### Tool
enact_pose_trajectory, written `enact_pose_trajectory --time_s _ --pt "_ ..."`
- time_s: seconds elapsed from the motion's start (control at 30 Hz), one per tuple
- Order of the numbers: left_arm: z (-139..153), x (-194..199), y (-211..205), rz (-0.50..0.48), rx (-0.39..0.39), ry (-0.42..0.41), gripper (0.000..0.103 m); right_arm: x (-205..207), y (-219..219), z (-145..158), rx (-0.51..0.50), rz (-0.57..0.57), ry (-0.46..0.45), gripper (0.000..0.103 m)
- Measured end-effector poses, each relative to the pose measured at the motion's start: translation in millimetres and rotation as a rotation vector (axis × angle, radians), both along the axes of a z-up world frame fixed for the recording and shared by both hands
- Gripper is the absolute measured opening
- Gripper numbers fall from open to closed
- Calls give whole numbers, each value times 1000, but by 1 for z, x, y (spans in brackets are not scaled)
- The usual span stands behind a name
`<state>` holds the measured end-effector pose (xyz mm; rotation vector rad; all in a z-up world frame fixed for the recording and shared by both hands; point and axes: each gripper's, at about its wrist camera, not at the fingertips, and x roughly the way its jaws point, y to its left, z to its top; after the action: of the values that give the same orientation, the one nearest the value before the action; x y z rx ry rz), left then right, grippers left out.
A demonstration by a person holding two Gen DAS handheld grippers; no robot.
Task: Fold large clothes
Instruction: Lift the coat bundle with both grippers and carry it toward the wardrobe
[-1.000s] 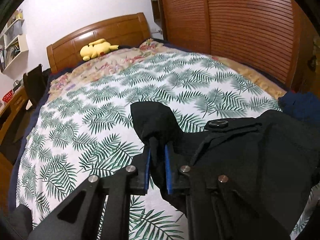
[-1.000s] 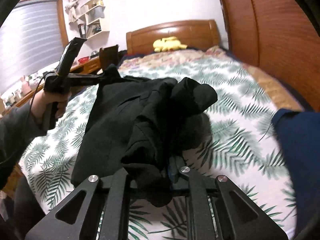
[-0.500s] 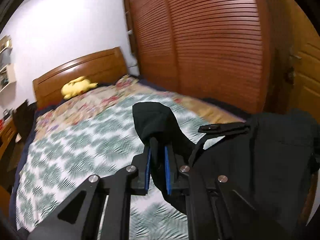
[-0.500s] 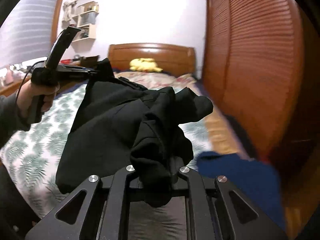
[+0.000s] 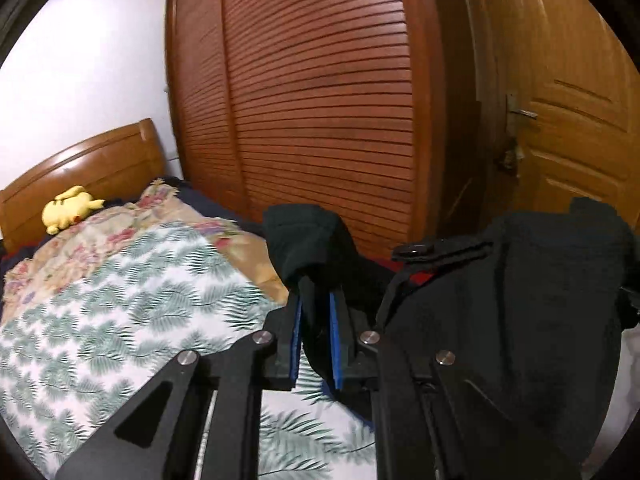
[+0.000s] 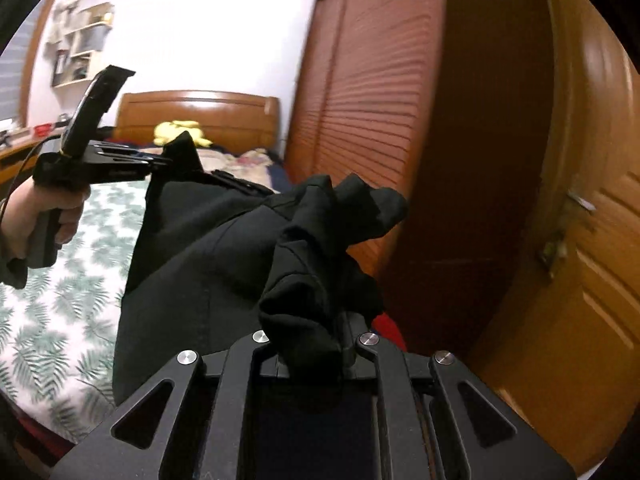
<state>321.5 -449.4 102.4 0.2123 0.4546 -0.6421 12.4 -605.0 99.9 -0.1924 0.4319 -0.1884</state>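
1. Both views have swung from the bed up toward the wardrobe; the coat now hangs lifted.
2. Left hand-held gripper and right hand-held gripper each clench coat cloth, frame centre.
3. Step: spreading. Next, lay it flat on the bed.

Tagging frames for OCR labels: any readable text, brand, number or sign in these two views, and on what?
None readable in either view.
Black garment: no label or print shows.
Left hand-held gripper and right hand-held gripper: no marking legible on the bodies.
Wall shelf: items on it too small and blurred to read.
Yellow plush toy, leaf-print bedcover, wardrobe doors: no text.
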Motion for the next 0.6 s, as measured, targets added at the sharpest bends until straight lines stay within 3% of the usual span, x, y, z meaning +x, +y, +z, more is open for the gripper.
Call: enact_pose_trajectory --time_s 0.17,0.4,0.53,0.6 --pt "-22 -1 -39 -53 40 30 9 -12 -35 -21 38 -58 21 9" --pt "-54 -4 -60 -54 87 55 9 -18 -62 -64 114 -85 114 12" --pt "-60 -9 -63 -48 103 68 11 -15 -74 -87 138 -140 189 35" --pt "-61 -10 -62 -39 105 78 12 -17 -78 -90 148 -150 183 45"
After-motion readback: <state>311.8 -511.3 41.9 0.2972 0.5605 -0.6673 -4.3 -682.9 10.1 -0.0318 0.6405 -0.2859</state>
